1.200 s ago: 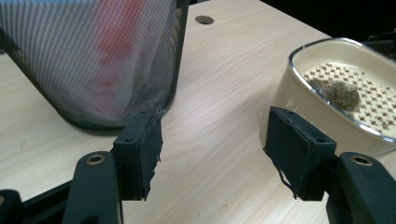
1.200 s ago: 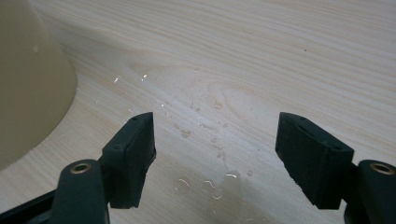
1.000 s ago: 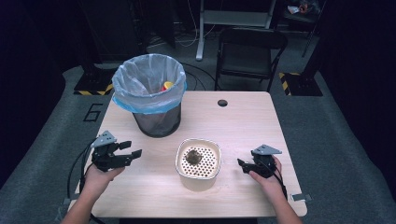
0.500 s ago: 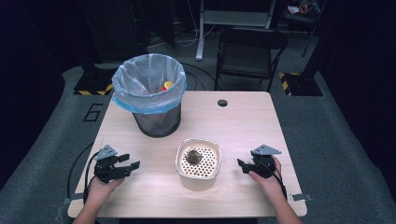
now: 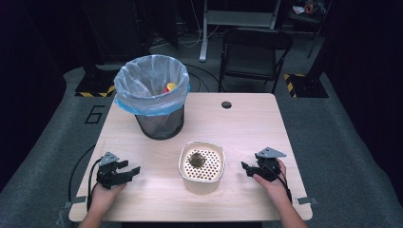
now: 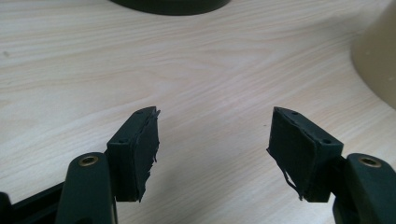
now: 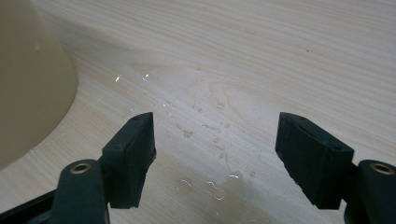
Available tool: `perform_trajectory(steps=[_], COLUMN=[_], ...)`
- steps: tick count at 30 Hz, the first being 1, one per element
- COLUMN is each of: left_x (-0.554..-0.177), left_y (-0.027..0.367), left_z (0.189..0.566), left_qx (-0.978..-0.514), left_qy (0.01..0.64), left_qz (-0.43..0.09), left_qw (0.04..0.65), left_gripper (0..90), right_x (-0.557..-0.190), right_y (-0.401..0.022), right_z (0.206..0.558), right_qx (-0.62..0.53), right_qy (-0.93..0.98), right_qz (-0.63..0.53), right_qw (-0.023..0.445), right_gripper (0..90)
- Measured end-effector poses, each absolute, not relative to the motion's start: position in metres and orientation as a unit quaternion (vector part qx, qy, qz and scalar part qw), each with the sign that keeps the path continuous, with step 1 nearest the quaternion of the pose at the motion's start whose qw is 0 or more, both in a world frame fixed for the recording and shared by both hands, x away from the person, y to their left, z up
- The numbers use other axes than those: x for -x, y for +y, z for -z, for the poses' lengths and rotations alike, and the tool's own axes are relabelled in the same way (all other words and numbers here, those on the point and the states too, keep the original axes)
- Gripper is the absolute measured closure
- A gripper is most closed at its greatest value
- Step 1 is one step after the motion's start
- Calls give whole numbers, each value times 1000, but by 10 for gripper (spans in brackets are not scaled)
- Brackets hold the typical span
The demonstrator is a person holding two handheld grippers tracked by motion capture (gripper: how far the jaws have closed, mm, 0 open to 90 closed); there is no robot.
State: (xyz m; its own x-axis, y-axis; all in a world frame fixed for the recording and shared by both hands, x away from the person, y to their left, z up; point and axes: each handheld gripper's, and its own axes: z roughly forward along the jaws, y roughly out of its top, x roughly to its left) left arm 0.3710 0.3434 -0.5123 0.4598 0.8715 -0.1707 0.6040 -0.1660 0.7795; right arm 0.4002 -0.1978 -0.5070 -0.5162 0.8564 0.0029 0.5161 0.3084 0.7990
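Note:
A cream bowl (image 5: pixel 183 164) with a perforated insert stands near the table's front middle, and a dark wet clump (image 5: pixel 196 159) lies in it. My left gripper (image 5: pixel 130 167) rests low at the front left and points right toward the bowl. Its jaws have just been opening, and in the left gripper view (image 6: pixel 212 126) only bare wood lies between them. The bowl's side (image 6: pixel 378 56) shows at that view's right edge. My right gripper (image 5: pixel 244 167) sits right of the bowl, open, with nothing between its pads (image 7: pixel 215 126). The bowl's wall (image 7: pixel 32 74) stands to its left.
A black mesh bin (image 5: pixel 159 124) with a pale plastic liner stands at the back left, with yellow and red scraps (image 5: pixel 170 87) inside. Water drops (image 7: pixel 215 182) wet the wooden table (image 5: pixel 247 123) under the right gripper. A cable hole (image 5: pixel 226 104) lies at the back. A chair (image 5: pixel 254 52) stands behind the table.
My left hand has sunk toward the table's front edge, and its jaws have spread apart. The right hand and the bowl have kept still.

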Motion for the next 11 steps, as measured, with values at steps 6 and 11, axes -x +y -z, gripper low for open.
perform_trajectory(steps=[6, 11], left_x=[-373, -376], left_y=[348, 354], left_z=[515, 518], left_qx=[-745, -742], left_qy=[504, 514], left_qz=[-173, -187], left_qw=[402, 387], left_gripper=[320, 303], right_x=[-400, -400], right_y=[-198, -201], right_z=[508, 507], right_qx=[-442, -444], right_qy=[778, 778], right_qz=[-389, -382], right_qw=[218, 228], right_gripper=[281, 277])
